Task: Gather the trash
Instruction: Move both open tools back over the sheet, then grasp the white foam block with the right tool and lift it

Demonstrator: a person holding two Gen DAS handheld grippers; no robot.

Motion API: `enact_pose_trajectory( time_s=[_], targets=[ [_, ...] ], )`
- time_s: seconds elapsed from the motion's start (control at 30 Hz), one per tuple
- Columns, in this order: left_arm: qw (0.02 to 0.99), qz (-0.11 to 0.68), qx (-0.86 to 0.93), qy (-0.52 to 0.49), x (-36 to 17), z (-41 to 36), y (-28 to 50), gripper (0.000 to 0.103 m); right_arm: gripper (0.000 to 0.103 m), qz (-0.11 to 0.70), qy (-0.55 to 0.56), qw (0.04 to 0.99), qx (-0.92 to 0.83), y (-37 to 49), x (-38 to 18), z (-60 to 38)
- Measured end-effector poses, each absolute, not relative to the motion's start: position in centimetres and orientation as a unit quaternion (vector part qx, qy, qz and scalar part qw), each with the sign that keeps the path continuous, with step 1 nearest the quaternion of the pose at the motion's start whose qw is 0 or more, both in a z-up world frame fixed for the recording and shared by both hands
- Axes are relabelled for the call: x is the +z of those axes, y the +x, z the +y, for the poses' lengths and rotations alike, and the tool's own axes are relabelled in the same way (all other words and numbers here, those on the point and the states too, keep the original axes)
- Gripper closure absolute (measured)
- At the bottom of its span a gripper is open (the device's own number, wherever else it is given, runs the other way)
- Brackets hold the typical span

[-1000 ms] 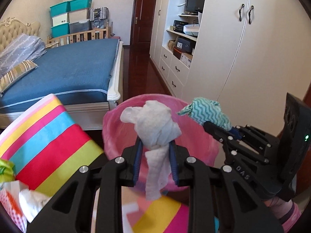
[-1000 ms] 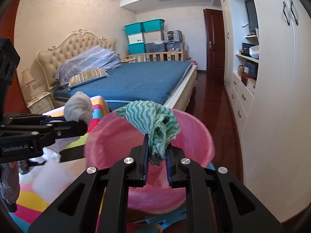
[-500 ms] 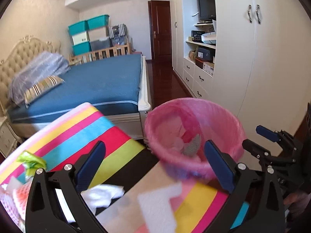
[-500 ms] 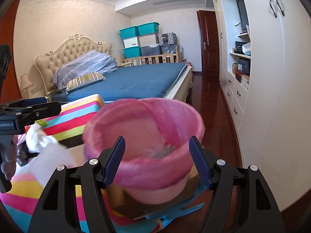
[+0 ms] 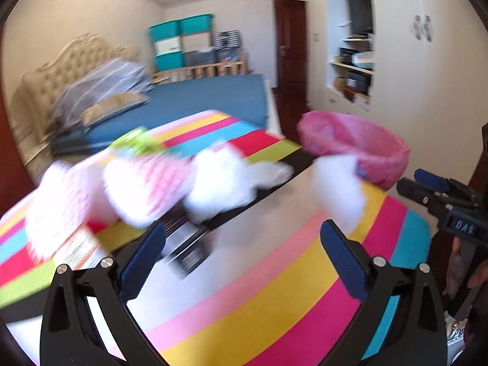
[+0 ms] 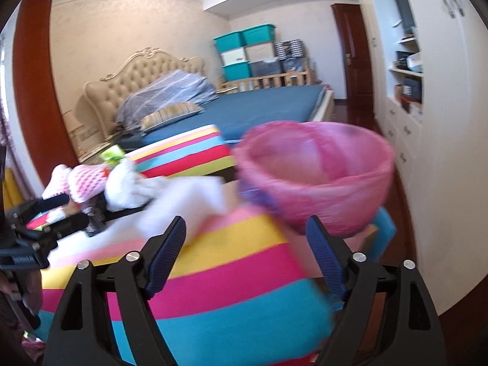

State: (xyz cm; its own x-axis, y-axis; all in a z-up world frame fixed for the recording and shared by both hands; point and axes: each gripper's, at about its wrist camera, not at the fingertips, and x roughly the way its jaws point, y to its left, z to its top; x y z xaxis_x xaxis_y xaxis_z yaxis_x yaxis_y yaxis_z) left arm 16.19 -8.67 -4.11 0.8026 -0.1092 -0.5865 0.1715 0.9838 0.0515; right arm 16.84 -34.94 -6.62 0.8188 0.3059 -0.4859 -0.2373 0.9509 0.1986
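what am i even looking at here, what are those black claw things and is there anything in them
Those black claws are handheld grippers, one in each of a person's hands; no robot arm is involved. Each picture comes from a camera on one gripper, looking forward along its two blue-padded fingers. The left gripper and the right gripper both stand open with nothing between the pads; their jaws have just been opening. They hover over a striped cloth. On it lie crumpled white tissues, pink foam netting and a green wrapper. At the far edge stands a bin lined with a pink bag, where the trash goes. Behind is a bed. Both pictures are blurred.
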Motion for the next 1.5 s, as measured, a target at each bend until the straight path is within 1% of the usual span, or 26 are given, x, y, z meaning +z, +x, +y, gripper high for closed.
enact_pose_trajectory(
  time_s=[0.27,0.37,0.5,0.63,0.67,0.7,0.73,0.77,0.8,0.83,0.87,1.1,1.2,1.33,1.43,1.5],
  targets=[
    [0.953,0.299,-0.025,0.032,-4.9,-2.6,11.9,0.005,0.02,0.3,0.023,0.943,0.144,19.1,-6.8,-28.7],
    [0.952,0.305,-0.008,0.023,-5.4,-0.8,11.0,0.005,0.02,0.317,0.007,0.94,0.124,20.4,-7.2,-27.6],
    [0.949,0.316,0.009,-0.021,-5.7,2.5,10.0,0.005,0.021,0.343,-0.012,0.934,0.101,21.8,-7.8,-26.7],
    [0.948,0.315,0.029,-0.026,-5.6,4.3,9.2,0.005,0.021,0.355,-0.018,0.93,0.091,22.5,-8.1,-26.3],
    [0.948,0.315,0.03,-0.027,-5.5,4.6,9.3,0.005,0.027,0.36,-0.022,0.928,0.091,22.6,-8.2,-26.2],
    [0.948,0.314,0.034,-0.027,-5.5,4.9,9.2,0.005,0.031,0.363,-0.022,0.927,0.091,22.7,-8.3,-26.2],
    [0.949,0.313,0.038,-0.026,-5.3,5.5,9.3,0.005,0.04,0.365,-0.021,0.926,0.092,22.8,-8.4,-26.1],
    [0.949,0.311,0.043,-0.026,-5.2,5.6,9.4,0.005,0.052,0.366,-0.02,0.926,0.095,22.7,-8.5,-26.0],
    [0.949,0.311,0.047,-0.026,-5.2,6.1,9.4,0.005,0.06,0.366,-0.018,0.925,0.099,22.7,-8.7,-26.0],
    [0.949,0.311,0.05,-0.029,-5.1,6.4,9.6,0.005,0.065,0.365,-0.016,0.926,0.1,22.6,-8.7,-26.1],
    [0.948,0.313,0.053,-0.032,-5.1,6.8,9.7,0.005,0.068,0.36,-0.015,0.927,0.102,22.5,-8.7,-26.2],
    [0.942,0.324,0.056,-0.064,-5.0,8.3,10.4,0.005,0.068,0.334,-0.002,0.935,0.121,21.2,-8.7,-26.8],
    [0.943,0.32,0.058,-0.075,-4.1,8.7,11.0,0.005,0.068,0.32,0.002,0.939,0.124,20.7,-8.5,-27.0],
    [0.946,0.308,0.082,-0.054,-1.8,9.5,12.8,0.005,0.068,0.308,0.004,0.944,0.121,20.2,-8.2,-27.0],
    [0.942,0.331,0.061,-0.016,-1.4,9.7,14.7,0.005,0.068,0.302,0.014,0.945,0.124,19.8,-8.0,-27.2],
    [0.941,0.329,0.078,0.0,-1.0,10.4,15.4,0.005,0.068,0.294,0.016,0.947,0.131,19.3,-7.8,-27.1]
  ],
)
